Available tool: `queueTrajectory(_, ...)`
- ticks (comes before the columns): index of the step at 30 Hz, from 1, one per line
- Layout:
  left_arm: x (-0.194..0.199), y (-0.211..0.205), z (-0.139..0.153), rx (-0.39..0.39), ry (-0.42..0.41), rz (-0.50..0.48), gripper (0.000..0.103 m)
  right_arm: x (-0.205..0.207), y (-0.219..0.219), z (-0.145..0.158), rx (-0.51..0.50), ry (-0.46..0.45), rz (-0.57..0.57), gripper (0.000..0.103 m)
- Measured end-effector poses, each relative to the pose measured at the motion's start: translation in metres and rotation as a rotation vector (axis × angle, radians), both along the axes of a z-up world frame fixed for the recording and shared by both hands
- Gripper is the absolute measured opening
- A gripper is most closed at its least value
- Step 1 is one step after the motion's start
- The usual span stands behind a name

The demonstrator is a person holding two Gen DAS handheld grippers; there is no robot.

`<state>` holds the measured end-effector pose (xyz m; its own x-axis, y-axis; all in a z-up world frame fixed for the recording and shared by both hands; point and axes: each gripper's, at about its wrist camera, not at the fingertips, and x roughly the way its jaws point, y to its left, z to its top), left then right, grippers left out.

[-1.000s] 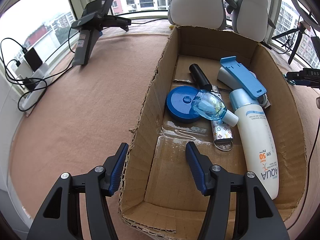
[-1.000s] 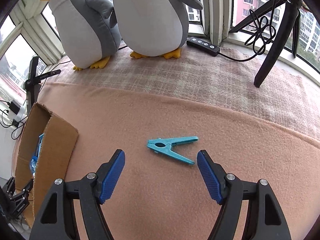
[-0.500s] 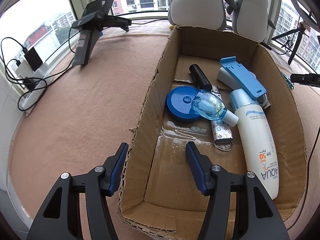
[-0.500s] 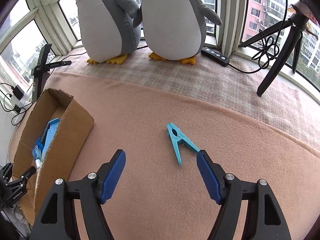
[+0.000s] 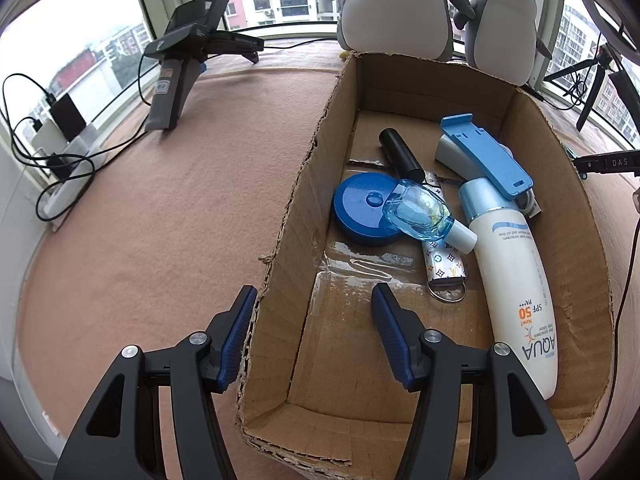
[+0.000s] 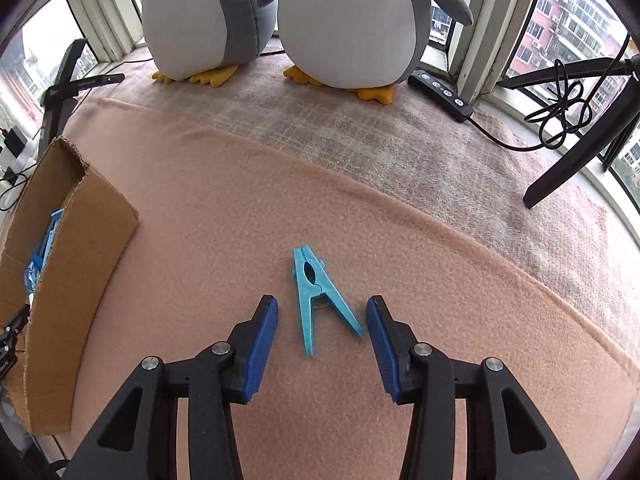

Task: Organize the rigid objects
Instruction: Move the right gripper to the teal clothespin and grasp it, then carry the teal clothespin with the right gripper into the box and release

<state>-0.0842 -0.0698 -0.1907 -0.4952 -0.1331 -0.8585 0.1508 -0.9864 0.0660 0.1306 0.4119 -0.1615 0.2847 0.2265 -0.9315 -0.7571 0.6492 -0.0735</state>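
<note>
My right gripper [image 6: 322, 314] stood wide open and empty around the handle legs of the teal plastic clothespin [image 6: 316, 298] on the pink blanket [image 6: 440, 264]. My left gripper [image 5: 312, 320], also open and empty, straddled the brown cardboard box's [image 5: 296, 216] wall.

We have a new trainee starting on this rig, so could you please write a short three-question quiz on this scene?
1. True or false: the right gripper is shut on the clothespin.
2. Which lies in the cardboard box? A) sunscreen bottle B) spoon C) mug
3. Fill in: the left gripper has one of its fingers on each side of the box's ____ wall.

Key: 1 false, it is open with the handles between its fingers; 2 A; 3 left.
</note>
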Motion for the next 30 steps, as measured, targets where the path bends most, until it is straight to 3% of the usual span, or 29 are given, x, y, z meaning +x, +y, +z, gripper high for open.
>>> queueTrajectory(7, 0.000, 0.000, 0.000, 0.000, 0.000, 0.000, 0.059, 0.001, 0.010, -0.001, -0.094, 0.009, 0.070, 0.041)
queueTrajectory(14, 0.000, 0.000, 0.000, 0.000, 0.000, -0.001, 0.059, 0.005, 0.013, 0.000, -0.120, 0.080, 0.088, 0.023)
queueTrajectory(17, 0.000, 0.000, 0.000, 0.001, 0.000, -0.001, 0.059, 0.007, 0.012, 0.001, -0.128, 0.107, 0.080, 0.023)
queueTrajectory(18, 0.000, 0.000, 0.000, 0.000, 0.000, -0.001, 0.059, 0.007, 0.011, 0.001, -0.119, 0.121, -0.020, 0.023)
queueTrajectory(30, 0.000, 0.000, 0.000, 0.002, 0.000, -0.001, 0.059, -0.014, 0.002, 0.006, -0.113, 0.142, -0.047, 0.023)
